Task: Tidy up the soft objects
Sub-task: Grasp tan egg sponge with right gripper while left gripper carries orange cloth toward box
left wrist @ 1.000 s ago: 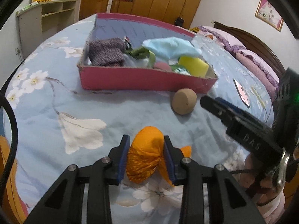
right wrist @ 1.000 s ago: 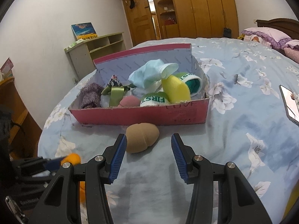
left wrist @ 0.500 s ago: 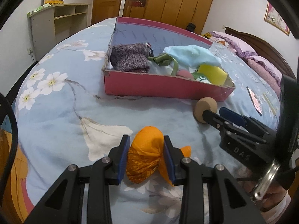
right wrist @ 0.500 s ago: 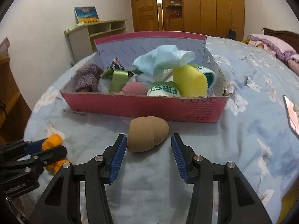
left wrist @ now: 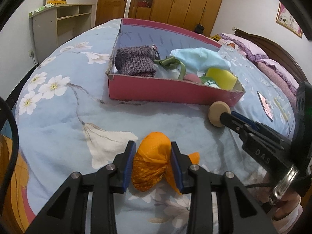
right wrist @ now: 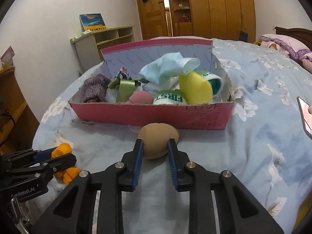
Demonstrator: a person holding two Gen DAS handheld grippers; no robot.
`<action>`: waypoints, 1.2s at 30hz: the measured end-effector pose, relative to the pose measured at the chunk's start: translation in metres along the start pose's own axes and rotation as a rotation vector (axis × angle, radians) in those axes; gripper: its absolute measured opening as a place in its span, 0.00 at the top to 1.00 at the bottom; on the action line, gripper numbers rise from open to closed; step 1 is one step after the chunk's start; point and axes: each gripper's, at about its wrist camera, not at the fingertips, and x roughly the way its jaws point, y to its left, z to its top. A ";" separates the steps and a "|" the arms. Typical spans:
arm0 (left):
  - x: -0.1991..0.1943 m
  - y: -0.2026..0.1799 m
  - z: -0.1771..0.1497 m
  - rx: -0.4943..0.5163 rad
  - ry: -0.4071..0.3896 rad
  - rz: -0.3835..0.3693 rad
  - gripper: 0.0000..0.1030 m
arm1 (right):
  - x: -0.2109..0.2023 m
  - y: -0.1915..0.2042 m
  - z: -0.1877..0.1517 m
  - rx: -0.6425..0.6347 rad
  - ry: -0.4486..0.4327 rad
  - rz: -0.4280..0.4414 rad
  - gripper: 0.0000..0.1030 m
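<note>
R gripper jaws just closed on tan sponge, L gripper gripping orange cloth

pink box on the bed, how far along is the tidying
Mostly done: the pink box already holds socks, a yellow sponge and a knit piece. In hand: the left gripper clamps the orange cloth; the right gripper has just closed on the tan sponge. Both remain to be boxed.

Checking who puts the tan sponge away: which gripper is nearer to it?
Right. The right gripper has just closed on the tan sponge; the left gripper is off to its side, clamped on the orange cloth.
</note>
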 end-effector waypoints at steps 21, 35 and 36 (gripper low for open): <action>-0.029 -0.014 0.024 0.021 -0.081 -0.023 0.64 | -0.043 0.006 0.010 -0.008 -0.107 0.050 0.82; -0.037 -0.041 0.079 0.085 -0.179 -0.029 0.64 | -0.057 0.002 0.043 -0.042 -0.174 0.033 0.82; -0.037 -0.042 0.083 0.089 -0.186 -0.027 0.64 | -0.057 0.002 0.045 -0.044 -0.178 0.031 0.82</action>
